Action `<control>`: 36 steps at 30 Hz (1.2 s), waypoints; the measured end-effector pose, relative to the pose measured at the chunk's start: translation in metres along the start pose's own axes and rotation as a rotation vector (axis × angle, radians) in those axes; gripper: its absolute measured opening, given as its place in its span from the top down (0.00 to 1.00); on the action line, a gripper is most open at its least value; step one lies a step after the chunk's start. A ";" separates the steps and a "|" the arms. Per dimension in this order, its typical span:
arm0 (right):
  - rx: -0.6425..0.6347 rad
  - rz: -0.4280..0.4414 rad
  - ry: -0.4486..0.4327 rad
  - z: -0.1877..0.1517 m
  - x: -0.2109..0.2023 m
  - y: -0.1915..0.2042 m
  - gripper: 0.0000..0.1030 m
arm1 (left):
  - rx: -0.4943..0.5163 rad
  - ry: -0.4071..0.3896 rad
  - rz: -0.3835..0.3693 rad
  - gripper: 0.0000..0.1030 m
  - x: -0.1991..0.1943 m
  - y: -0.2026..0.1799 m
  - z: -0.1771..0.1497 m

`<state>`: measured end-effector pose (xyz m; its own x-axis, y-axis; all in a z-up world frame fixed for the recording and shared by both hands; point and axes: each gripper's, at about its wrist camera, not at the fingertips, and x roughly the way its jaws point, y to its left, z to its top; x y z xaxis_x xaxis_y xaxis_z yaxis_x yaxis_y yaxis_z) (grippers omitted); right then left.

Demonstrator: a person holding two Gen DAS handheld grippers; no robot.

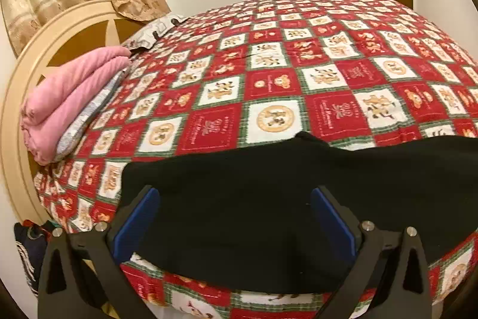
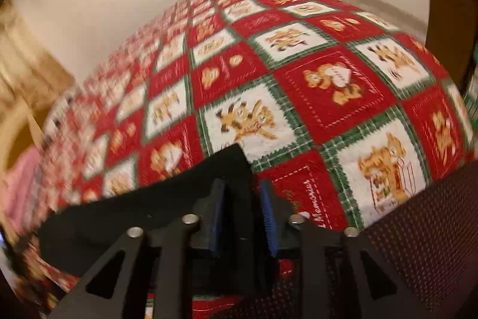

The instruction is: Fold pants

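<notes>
The black pants (image 1: 269, 199) lie on the red checked bedspread (image 1: 269, 79) near its front edge. The left gripper (image 1: 236, 217) is spread wide above them, grasping nothing. The right gripper (image 2: 242, 211) pinches a corner of the pants between its blue pads (image 2: 267, 214)

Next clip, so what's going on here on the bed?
A person with a handheld gripper in each hand is folding black pants on a bed with a red checked quilt. The right gripper is nearly closed, pinching an edge of the pants. The left gripper is wide open over the dark cloth, gripping nothing. The pants lie bunched near the bed's front edge. A folded pink blanket sits by the headboard.
</notes>
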<state>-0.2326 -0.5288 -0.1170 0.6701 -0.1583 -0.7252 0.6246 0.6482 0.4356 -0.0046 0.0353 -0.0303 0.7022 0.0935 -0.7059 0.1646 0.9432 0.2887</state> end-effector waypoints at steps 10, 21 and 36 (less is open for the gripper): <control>-0.095 -0.067 0.064 -0.014 0.013 0.012 0.37 | -0.015 0.014 -0.047 0.00 0.002 -0.004 0.000; -0.176 -0.181 0.169 -0.026 0.023 0.060 0.86 | -0.061 0.019 -0.076 0.00 0.005 0.014 -0.010; -0.471 0.200 0.222 -0.126 0.049 0.336 0.78 | -0.154 0.041 -0.158 0.00 0.021 0.054 -0.031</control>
<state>-0.0407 -0.2254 -0.0731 0.6245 0.1298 -0.7702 0.2129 0.9205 0.3277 -0.0022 0.0985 -0.0499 0.6471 -0.0493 -0.7608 0.1604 0.9844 0.0727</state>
